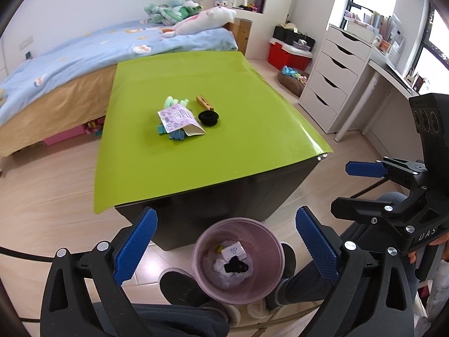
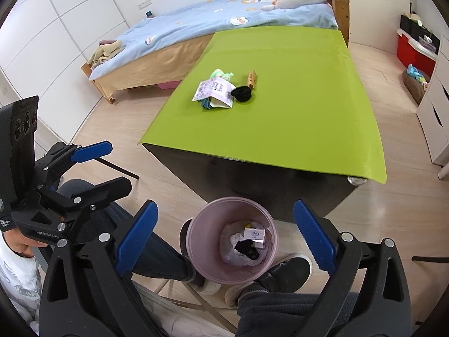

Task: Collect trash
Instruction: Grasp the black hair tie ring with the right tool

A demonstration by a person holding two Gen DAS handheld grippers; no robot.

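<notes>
A pink waste bin [image 1: 269,255] [image 2: 204,241] stands on the floor between a person's shoes, against the near end of the green-topped table [image 1: 182,168] [image 2: 280,134]. In it lie a small white box [image 1: 234,250] [image 2: 254,233], a black piece [image 1: 235,266] [image 2: 247,248] and crumpled white paper. My left gripper [image 1: 227,244] [image 2: 120,165] hangs open above the bin, holding nothing. My right gripper [image 2: 226,230] [image 1: 341,188] is beside it, also open and empty. On the table lie a purple packet [image 1: 178,118] [image 2: 214,90], a black ring [image 1: 209,118] [image 2: 242,94], a wooden clothespin [image 1: 204,102] [image 2: 251,78] and green and blue bits.
A bed [image 1: 70,64] with a blue cover and plush toys runs behind the table. White drawers [image 1: 334,75] and a desk stand to the right, with a red box [image 1: 283,53] beyond. The person's legs and shoes [image 2: 291,272] flank the bin.
</notes>
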